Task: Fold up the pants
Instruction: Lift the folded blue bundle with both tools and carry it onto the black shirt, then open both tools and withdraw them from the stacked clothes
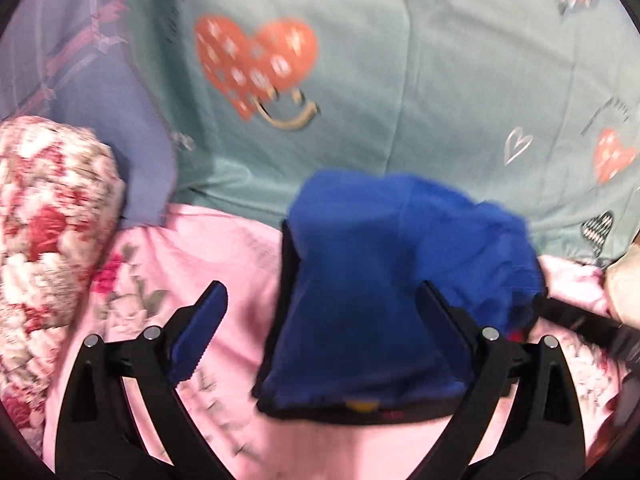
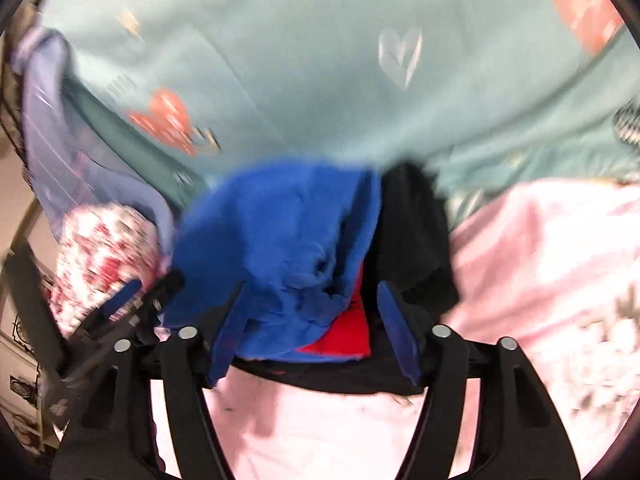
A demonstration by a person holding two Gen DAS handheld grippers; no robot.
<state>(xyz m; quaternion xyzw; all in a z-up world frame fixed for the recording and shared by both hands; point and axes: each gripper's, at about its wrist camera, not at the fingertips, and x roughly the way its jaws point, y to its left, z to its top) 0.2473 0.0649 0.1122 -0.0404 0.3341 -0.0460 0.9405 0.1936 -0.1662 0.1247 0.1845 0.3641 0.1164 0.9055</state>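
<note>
The pants are a bunched blue bundle with black trim, lying on a pink sheet. My left gripper is open wide, and the bundle sits between its fingers, against the right one. In the right wrist view the pants show blue cloth, a red patch and a black part. My right gripper is open too, with the cloth lying between its blue pads. Both views are blurred by motion. The left gripper's finger shows at the left of the right wrist view.
A mint bedspread with heart prints covers the bed beyond the pants. A floral pillow and a lavender cloth lie at the left. A person's hand enters at the right edge.
</note>
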